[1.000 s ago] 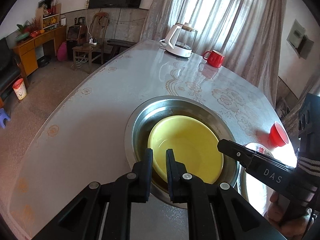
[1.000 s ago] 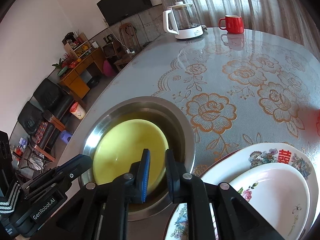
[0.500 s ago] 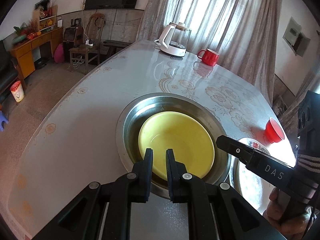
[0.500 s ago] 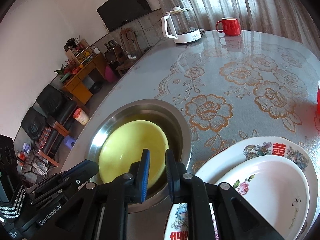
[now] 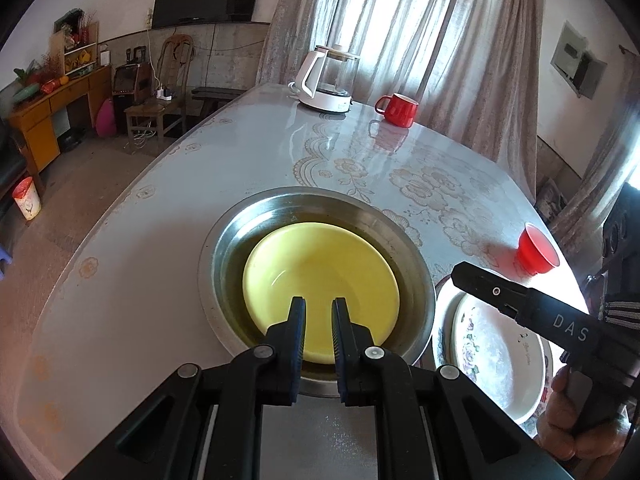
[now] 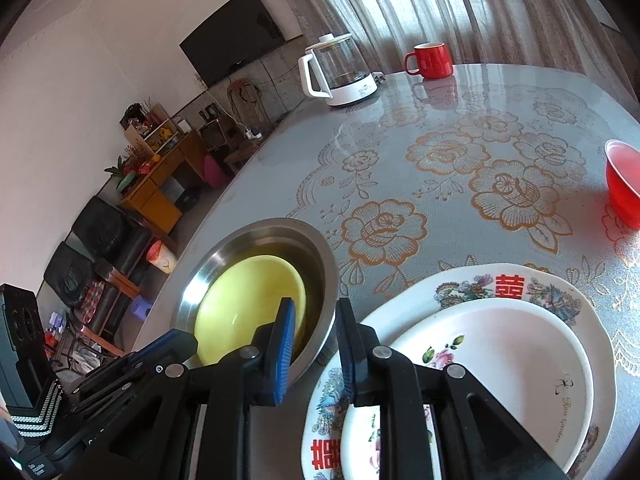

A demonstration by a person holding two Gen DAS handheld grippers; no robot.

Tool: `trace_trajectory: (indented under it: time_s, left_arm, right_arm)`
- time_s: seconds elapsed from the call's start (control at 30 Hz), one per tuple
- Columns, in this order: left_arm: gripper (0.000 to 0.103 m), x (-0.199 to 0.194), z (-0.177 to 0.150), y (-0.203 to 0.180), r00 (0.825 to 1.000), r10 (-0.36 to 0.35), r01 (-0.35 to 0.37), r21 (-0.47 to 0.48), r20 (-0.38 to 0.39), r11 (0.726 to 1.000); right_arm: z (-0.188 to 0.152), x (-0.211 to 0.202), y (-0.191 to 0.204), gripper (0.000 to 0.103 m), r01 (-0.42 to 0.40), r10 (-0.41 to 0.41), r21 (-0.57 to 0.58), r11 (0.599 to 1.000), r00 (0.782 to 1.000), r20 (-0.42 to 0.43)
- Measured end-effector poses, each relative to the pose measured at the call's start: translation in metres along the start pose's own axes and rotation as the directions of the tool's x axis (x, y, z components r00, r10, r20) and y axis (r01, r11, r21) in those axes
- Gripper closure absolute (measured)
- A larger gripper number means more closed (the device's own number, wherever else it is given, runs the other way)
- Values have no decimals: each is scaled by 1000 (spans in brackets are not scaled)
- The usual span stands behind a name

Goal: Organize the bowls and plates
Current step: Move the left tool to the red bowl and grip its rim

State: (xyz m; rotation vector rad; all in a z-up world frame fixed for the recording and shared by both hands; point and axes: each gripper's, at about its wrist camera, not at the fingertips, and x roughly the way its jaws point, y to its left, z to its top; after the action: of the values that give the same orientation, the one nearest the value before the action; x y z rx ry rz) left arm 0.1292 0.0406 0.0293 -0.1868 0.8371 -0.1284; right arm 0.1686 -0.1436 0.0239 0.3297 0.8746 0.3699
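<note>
From the left wrist view, the left gripper point(image 5: 319, 307) hangs over the near part of the yellow bowl point(image 5: 320, 276), its jaws a narrow gap apart with nothing between them. That bowl sits inside a steel basin point(image 5: 224, 240) on the counter point(image 5: 132, 280), which wears a grey flowered cover. Just right of the basin lies a white plate point(image 5: 496, 352) nested on a larger patterned plate point(image 5: 442, 320), and the right gripper point(image 5: 464, 274) reaches in over them from the right, side on, so I cannot tell from here how its jaws stand. A small red bowl point(image 5: 536, 248) rests farther right, and at the far end stand a white kettle point(image 5: 326, 80) and a red mug point(image 5: 398, 110). From the right wrist view, the right gripper point(image 6: 316, 320) hovers above the spot where the steel basin point(image 6: 324, 256) meets the patterned plate point(image 6: 460, 284), jaws parted and holding nothing. The yellow bowl point(image 6: 244, 300) lies in the basin to the left, and the white plate point(image 6: 500, 348) lies on the patterned one to the right. The red bowl point(image 6: 622, 184) sits at the right edge, the kettle point(image 6: 340, 72) and mug point(image 6: 432, 60) far off. The left gripper point(image 6: 176, 346) pokes in at the near left.
</note>
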Motion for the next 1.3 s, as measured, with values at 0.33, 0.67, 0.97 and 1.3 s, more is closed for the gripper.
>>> trace_trajectory:
  time_s: [0.33, 0.67, 0.97, 1.3]
  left_arm:
    - [91, 7, 7, -41, 999, -40, 41, 94, -11, 995]
    - [88, 26, 16, -98, 995, -85, 93, 204, -47, 974]
    - [88, 50, 30, -151, 988, -115, 138, 262, -103, 955]
    - [88, 83, 41, -214, 972, -163, 210, 311, -171, 927]
  right_arm:
    - [-1, -28, -41, 82, 39, -44, 94, 995, 998, 52]
    - [-2, -65, -104, 82, 111, -139, 224, 968, 984, 109]
    - [-3, -101, -174, 82, 198, -268, 373, 907, 952, 146]
    - [9, -116, -237, 82, 243, -368, 503, 829, 916, 163]
